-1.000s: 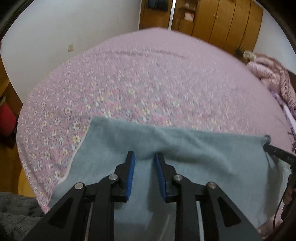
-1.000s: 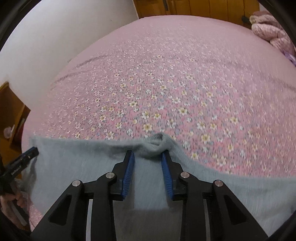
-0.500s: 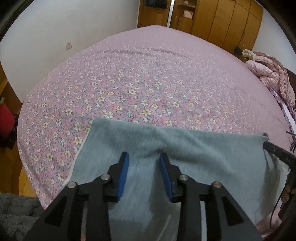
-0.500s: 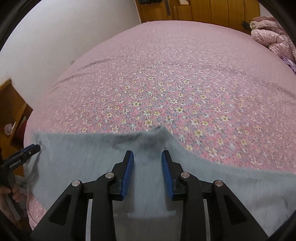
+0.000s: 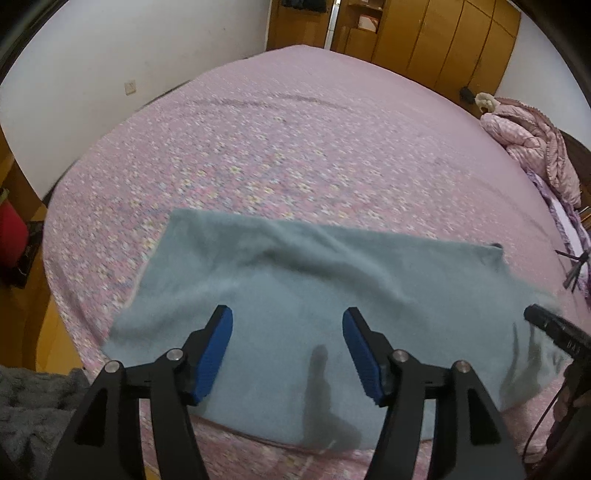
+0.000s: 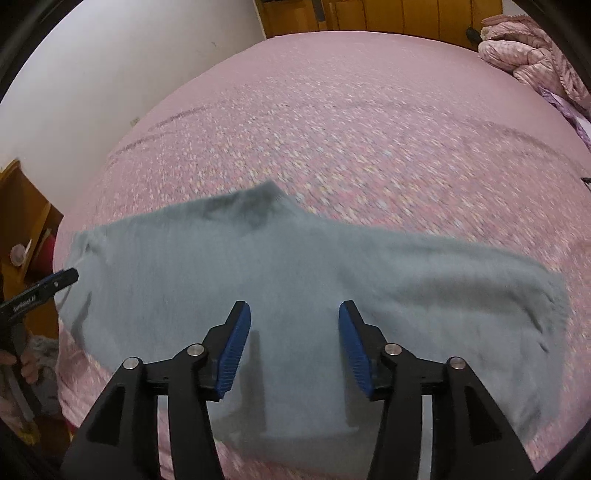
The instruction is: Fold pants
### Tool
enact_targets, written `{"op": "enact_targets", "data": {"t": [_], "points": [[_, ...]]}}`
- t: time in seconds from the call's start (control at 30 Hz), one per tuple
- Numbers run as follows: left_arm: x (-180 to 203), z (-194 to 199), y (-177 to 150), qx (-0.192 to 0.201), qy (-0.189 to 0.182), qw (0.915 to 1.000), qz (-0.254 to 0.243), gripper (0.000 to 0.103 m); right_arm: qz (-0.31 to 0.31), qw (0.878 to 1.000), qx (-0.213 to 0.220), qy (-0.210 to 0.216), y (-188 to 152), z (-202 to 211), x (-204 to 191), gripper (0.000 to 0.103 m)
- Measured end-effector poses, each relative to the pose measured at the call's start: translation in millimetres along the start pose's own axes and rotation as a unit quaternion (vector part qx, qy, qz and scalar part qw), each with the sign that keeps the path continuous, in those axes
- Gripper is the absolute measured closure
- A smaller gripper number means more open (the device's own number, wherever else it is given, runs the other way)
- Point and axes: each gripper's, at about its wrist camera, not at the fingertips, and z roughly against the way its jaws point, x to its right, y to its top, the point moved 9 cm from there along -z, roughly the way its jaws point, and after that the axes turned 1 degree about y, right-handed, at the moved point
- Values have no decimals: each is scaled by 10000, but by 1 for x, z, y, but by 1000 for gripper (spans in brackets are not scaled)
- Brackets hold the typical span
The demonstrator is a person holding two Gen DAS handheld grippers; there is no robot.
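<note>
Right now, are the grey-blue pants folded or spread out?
Folded: the pants lie as one wide band on the floral bedspread, no separate legs showing.

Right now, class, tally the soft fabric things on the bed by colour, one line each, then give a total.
Grey-blue fleece pants: 1
Pink floral bedspread: 1
Pink quilted jacket, bundled at the bed's far right edge: 1
Total: 3

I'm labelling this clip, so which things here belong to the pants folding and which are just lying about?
Part of the job:
- grey-blue fleece pants on the pink floral bedspread
- left gripper and right gripper, jaws opening, nothing between them

Lying about:
- pink quilted jacket
- wooden wardrobe
</note>
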Motion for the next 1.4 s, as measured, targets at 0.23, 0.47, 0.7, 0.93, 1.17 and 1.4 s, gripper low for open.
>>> {"op": "enact_targets", "data": {"t": [0.23, 0.47, 0.7, 0.93, 1.17, 1.4], "points": [[23, 0, -13, -138, -50, 9996, -255, 38, -241, 9993, -63, -288, -28, 25, 39, 46], [40, 0, -21, -211, -22, 9985, -513, 38, -728, 9960, 21, -524, -43, 50, 82, 42], [46, -2, -28, -271, 38, 9981, -554, 37, -1128, 9915, 140, -630, -48, 73, 120, 42], [51, -9, -32, -408, 51, 9975, -574, 37, -1394, 9868, 156, -815, -56, 87, 153, 42], [56, -11, -32, -461, 55, 9973, -564, 37, -1525, 9844, 120, -870, -65, 90, 174, 42], [56, -21, -36, -608, 77, 9967, -526, 37, -1669, 9835, -55, -692, -73, 68, 181, 42]]}}
